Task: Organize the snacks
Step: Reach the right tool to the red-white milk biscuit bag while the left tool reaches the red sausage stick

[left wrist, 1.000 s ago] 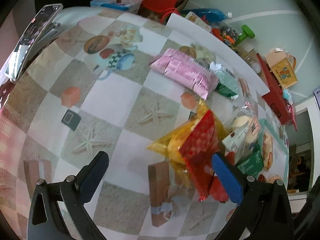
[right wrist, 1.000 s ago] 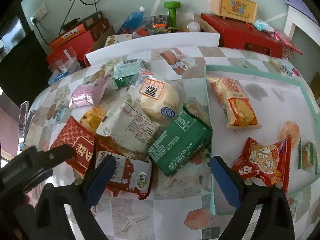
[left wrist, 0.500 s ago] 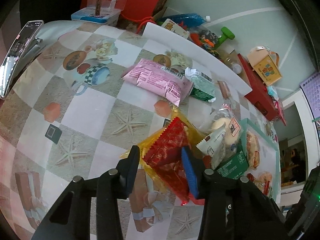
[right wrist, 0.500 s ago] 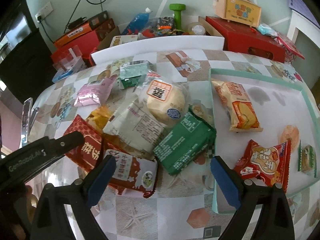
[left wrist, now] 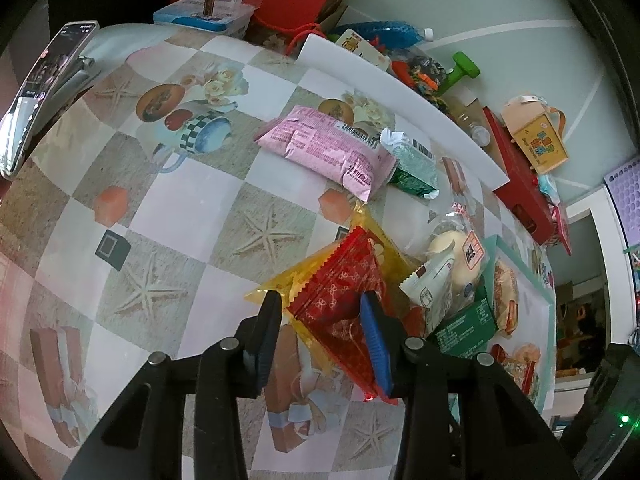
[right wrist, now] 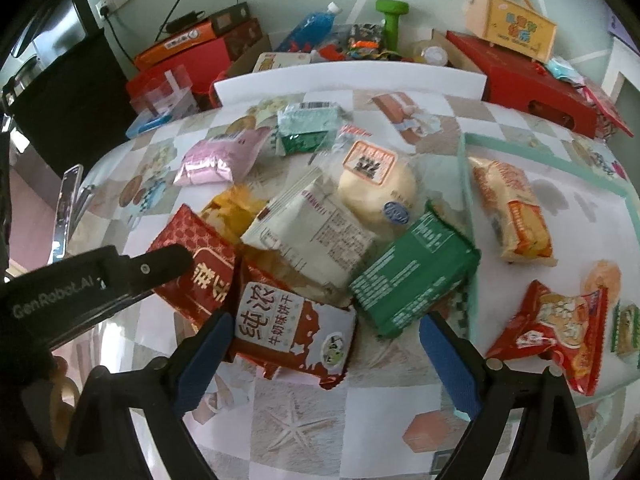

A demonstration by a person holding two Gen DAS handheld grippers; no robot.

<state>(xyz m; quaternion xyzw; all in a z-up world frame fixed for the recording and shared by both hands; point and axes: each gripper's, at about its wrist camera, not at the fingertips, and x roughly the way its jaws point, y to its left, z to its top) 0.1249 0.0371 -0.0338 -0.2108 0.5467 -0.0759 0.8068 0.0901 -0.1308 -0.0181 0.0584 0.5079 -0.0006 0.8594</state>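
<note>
My left gripper [left wrist: 320, 320] is shut on a red patterned snack packet [left wrist: 340, 292], which lies on a yellow packet [left wrist: 280, 284]. In the right wrist view the left gripper [right wrist: 120, 272] reaches in from the left onto that red packet [right wrist: 200, 264]. My right gripper [right wrist: 324, 344] is open and empty above a red-and-white biscuit packet [right wrist: 292, 328] and a green packet [right wrist: 412, 280]. A white packet [right wrist: 312, 236], a round bun [right wrist: 376, 188], a pink packet [right wrist: 220, 156] and a teal packet [right wrist: 308, 124] lie in the pile.
A white tray with a teal rim [right wrist: 468, 184] at the right holds an orange cracker packet [right wrist: 512, 212], a red snack packet [right wrist: 552, 328] and a small green one [right wrist: 626, 328]. Boxes, a bottle and a green dumbbell [right wrist: 392, 20] crowd the back. A phone [left wrist: 44, 88] stands far left.
My left gripper moved forward over the red patterned packet and closed its fingers on it. The right gripper stayed open, shifting only slightly.
</note>
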